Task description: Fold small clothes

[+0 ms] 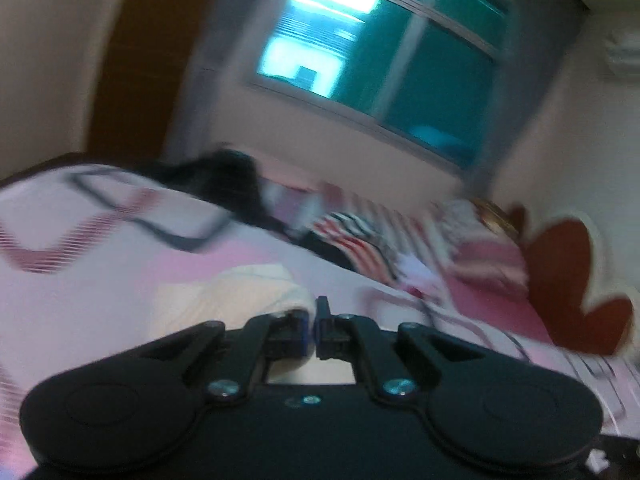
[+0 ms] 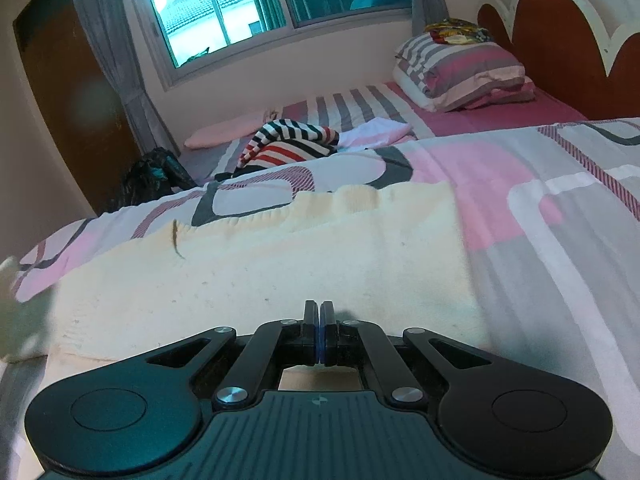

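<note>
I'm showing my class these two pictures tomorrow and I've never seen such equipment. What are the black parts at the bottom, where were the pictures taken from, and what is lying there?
A person holds a set of tongs in each hand; each carries a camera looking along its two fingers. The blurred picture comes from the left tongs, the sharp one from the right tongs. Both are shut. Whether they pinch cloth is hard to tell. On the patterned bedspread lies a cream knitted garment, to be folded. Farther off lie a striped garment and a pillow.

Left tool [image 1: 313, 320] closed on cream garment [image 1: 240, 296], bedspread [image 1: 100, 280]
</note>
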`<state>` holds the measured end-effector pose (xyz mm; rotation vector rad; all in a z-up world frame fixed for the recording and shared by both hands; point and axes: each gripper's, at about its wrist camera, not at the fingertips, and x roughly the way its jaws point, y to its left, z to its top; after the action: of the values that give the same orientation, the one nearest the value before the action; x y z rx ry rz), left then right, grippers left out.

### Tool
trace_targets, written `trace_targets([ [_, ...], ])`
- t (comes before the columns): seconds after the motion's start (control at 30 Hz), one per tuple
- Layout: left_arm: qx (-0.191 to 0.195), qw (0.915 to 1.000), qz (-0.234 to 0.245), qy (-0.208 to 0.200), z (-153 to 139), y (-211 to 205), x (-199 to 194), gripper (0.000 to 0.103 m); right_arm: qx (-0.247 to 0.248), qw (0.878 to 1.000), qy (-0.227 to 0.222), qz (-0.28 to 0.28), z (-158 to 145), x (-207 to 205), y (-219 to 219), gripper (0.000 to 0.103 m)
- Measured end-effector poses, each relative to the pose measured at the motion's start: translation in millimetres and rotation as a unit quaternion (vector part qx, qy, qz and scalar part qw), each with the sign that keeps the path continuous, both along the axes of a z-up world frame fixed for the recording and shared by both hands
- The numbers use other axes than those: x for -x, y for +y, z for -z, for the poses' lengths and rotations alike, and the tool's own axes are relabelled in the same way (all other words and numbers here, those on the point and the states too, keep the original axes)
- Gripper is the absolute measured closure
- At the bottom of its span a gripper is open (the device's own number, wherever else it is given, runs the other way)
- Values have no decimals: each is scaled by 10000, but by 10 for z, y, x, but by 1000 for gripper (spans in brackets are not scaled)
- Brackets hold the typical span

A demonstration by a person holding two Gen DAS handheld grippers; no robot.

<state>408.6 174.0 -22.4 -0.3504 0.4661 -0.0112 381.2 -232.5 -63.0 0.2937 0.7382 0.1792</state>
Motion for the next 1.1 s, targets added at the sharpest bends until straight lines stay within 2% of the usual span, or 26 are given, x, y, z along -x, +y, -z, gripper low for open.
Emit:
trace_targets([
  [0.17,-148,9979,625,130,141,-826,-215,101,-57,9999,-44,109,-57,21,-158,103],
  [0.3,-518,9934,997,237,256,-1350,-313,101,-167,9996,-136,193,-131,53,-309,103],
  [0.43,-902,9871,1260,392,411,-1708,-353,101,-266,9992,-137,246,-168,123,-452,103],
  [0.6,-1225,9773,1477,899,672,-1982,-447,98,-446,9988,-77,211,-175,204,-576,103],
  [0.67,-1547,9697,1576,1049,764,-2134,-449,79,-407,9989,-31,210,-163,211,-571,103],
  [0.7,-1712,9671,1615,970,763,-2189,-393,74,-337,9992,-26,225,-159,213,-559,103],
  [0.77,-1939,9607,1803,831,747,-2306,-297,42,-284,9993,-47,241,-155,211,-538,103],
  [0.8,-1961,9583,1950,724,747,-2363,-254,37,-281,9993,-50,258,-155,206,-524,103],
  [0.83,-2006,9558,2057,630,748,-2415,-216,33,-282,9992,-59,275,-151,201,-519,103],
  [0.93,-2221,9471,2281,408,746,-2541,-145,31,-380,9989,-81,272,-171,189,-513,103],
  [1.1,-2109,9442,2496,427,748,-2579,-95,28,-319,9994,8,140,-154,184,-503,103],
])
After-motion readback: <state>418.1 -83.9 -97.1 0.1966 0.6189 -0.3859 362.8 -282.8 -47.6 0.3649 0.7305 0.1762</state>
